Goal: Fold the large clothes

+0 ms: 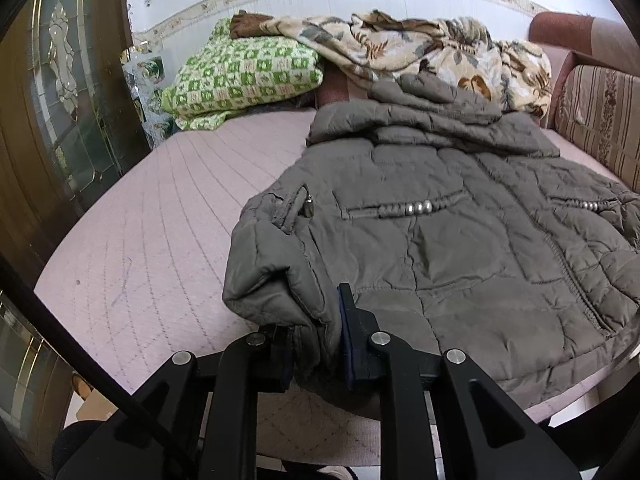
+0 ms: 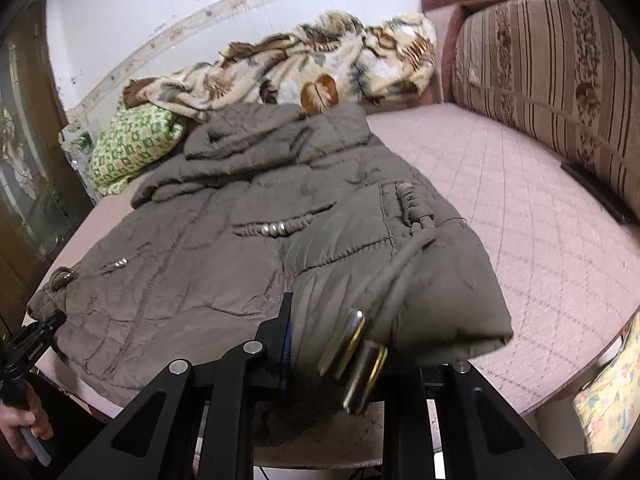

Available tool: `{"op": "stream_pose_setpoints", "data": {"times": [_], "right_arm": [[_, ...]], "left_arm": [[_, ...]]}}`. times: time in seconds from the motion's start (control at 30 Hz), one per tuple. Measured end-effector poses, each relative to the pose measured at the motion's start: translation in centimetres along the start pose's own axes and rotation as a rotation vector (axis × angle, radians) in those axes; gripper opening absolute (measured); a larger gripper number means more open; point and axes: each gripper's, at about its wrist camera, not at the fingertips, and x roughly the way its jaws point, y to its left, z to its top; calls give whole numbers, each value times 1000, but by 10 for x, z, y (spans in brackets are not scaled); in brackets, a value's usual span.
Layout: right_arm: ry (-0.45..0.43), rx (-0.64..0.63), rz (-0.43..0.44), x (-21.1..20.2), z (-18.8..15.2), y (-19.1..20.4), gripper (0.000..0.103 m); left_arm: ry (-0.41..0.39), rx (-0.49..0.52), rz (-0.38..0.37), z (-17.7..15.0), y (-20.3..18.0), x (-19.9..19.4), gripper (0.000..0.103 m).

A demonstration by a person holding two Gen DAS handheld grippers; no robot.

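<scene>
A grey-brown quilted padded jacket [image 1: 460, 248] lies front up on the pink quilted bed [image 1: 160, 220], hood toward the wall. My left gripper [image 1: 316, 344] is shut on the jacket's near left hem corner. In the right wrist view the jacket [image 2: 208, 264] spreads to the left, and my right gripper [image 2: 340, 344] is shut on its near right hem corner, lifted and bunched. A belt end with a shiny metal buckle [image 2: 356, 360] hangs over the right gripper and hides its right finger. The left gripper [image 2: 36, 344] shows at the far left, held in a hand.
A floral blanket [image 1: 420, 48] and a green checked blanket [image 1: 248, 72] are piled at the head of the bed. A striped sofa back [image 2: 552, 72] runs along the right side. A glass-panelled wooden door [image 1: 64, 92] stands on the left.
</scene>
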Motion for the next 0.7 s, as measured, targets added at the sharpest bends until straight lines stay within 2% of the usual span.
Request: {"op": "stream_pose_setpoints", "data": {"times": [0.27,0.43,0.57,0.7], "right_arm": [[-86,-54,35,-33,7,13,19],[-128,-65,58,-54,21,14,19],[-165,-69,87,-64,48,14,19],[-209,-81,114,-64,87,19,19]], "left_arm": [[-88,-15,-5,12,9,-36,17],[-158,21,-3,33,15,-54,17],[-199,18,-26,62,20,-57,17],[-250,13,-46,104,20,-53,17]]}}
